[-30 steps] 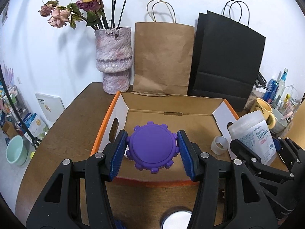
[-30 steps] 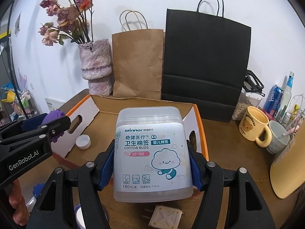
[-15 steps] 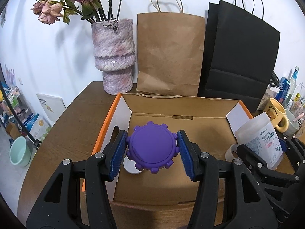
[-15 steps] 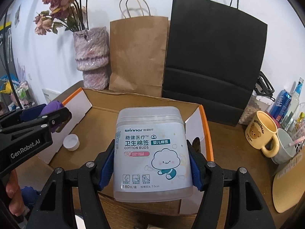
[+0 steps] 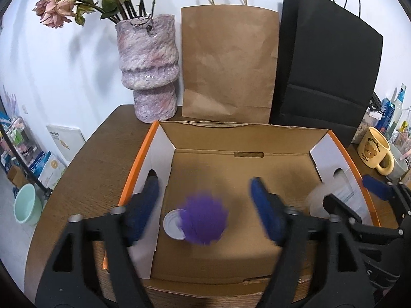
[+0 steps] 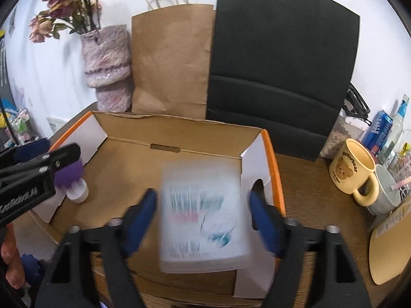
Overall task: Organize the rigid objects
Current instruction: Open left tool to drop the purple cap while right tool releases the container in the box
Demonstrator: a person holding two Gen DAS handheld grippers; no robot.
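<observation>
Two things are smeared by motion, so their detail is hard to read. Starting at nine o'clock in the left wrist view, the left gripper (image 5: pixel 205 205) has its jaws opening, blue pads standing clear on either side of the purple cog-shaped disc (image 5: pixel 204 219). That disc is a blur over the floor of the cardboard box (image 5: pixel 244 138), toward the seven o'clock corner, and its toothed edge cannot be made out, nor whether it lies flat. It overlaps a white cap (image 5: pixel 172 224) at its nine o'clock side. At three o'clock, the right gripper's black arms hide most of a pale blurred shape.

From the right wrist view, the right gripper (image 6: pixel 203 215) is also opening, pads apart from the cotton bud box (image 6: pixel 203 215) between them. This translucent tub sits inside the cardboard box at its four o'clock end, long axis running roughly twelve to six, printed face toward the camera, the lettering unreadable. Whether it rests on the floor cannot be told. At nine o'clock the left gripper covers part of the purple disc.
</observation>
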